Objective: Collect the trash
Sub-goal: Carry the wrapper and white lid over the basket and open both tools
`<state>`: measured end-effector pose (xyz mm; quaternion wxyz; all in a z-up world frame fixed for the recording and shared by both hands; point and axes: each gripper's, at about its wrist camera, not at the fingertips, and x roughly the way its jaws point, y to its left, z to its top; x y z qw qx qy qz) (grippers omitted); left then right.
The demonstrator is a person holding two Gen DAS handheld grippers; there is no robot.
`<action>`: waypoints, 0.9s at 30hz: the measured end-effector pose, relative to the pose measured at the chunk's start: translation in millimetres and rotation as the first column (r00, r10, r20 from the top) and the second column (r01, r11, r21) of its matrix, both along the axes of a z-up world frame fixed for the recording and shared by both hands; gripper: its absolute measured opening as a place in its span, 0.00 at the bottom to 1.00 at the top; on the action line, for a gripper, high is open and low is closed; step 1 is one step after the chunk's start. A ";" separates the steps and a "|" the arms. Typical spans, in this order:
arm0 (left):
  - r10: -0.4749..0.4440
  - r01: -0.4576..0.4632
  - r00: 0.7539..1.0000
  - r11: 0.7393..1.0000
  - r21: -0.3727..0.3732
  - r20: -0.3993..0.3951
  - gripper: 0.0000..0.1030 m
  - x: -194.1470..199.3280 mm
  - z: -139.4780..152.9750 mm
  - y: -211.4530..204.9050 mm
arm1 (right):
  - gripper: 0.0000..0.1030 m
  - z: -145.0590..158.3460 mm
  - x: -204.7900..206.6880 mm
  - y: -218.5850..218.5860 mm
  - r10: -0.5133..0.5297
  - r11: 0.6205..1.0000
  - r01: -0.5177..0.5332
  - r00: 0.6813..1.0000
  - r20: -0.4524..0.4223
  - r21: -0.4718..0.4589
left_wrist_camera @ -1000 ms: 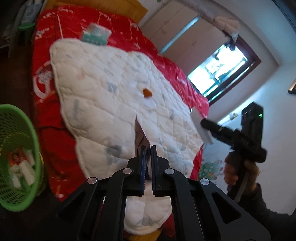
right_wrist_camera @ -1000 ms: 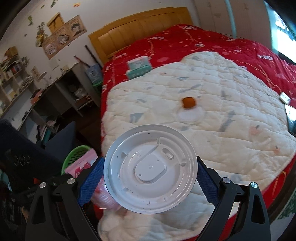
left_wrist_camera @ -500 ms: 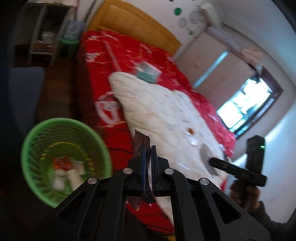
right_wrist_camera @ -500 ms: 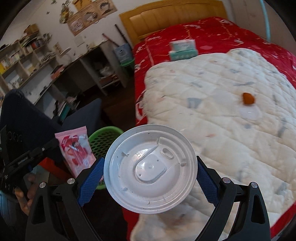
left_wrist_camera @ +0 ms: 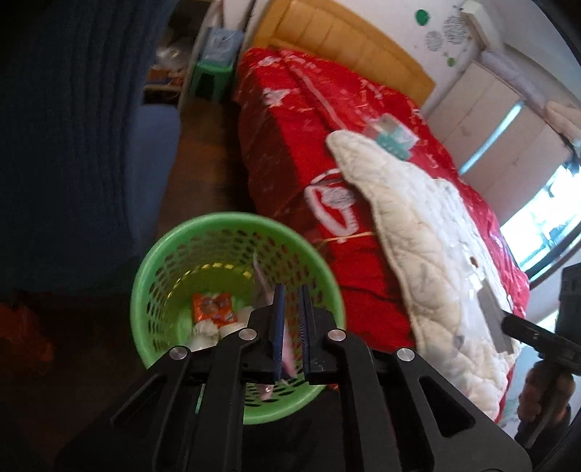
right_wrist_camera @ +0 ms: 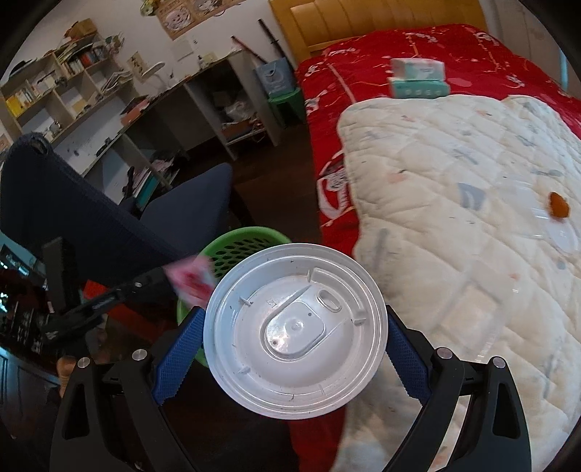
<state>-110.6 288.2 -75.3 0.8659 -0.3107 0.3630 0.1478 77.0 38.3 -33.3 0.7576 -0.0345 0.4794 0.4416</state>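
Where basket (left_wrist_camera: 152, 276) gapes, wrapper (left_wrist_camera: 270, 316) upright.

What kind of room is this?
It looks like a bedroom. There is a bed with a red quilt and a wooden headboard, plus bookshelves and a desk along the wall.

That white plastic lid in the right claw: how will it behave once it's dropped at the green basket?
The lid looks thin and moulded, so probably light and slightly springy. Its flat round shape may flutter or roll on edge. It looks nearly as wide as the basket mouth, so it might catch on the rim.
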 end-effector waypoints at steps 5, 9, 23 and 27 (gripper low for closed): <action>0.049 -0.049 0.999 0.998 -0.025 -0.020 0.41 -16.1 -12.3 8.5 | 0.88 -4.6 -7.0 30.1 0.048 0.999 -0.048 0.999 -0.018 -0.002; 0.063 -0.063 0.998 0.997 -0.034 -0.021 0.45 -25.6 -14.1 6.0 | 0.88 -11.4 -11.5 55.6 0.086 0.996 -0.086 0.996 -0.038 -0.001; 0.163 -0.164 0.986 0.986 -0.014 -0.038 0.65 -71.3 -16.3 13.9 | 0.89 -55.9 -21.9 131.3 0.144 0.990 -0.143 0.973 -0.180 0.019; 0.181 -0.183 0.983 0.982 -0.043 -0.036 0.68 -77.1 -19.6 17.6 | 0.91 -59.5 -27.0 140.5 0.160 0.987 -0.158 0.970 -0.182 0.027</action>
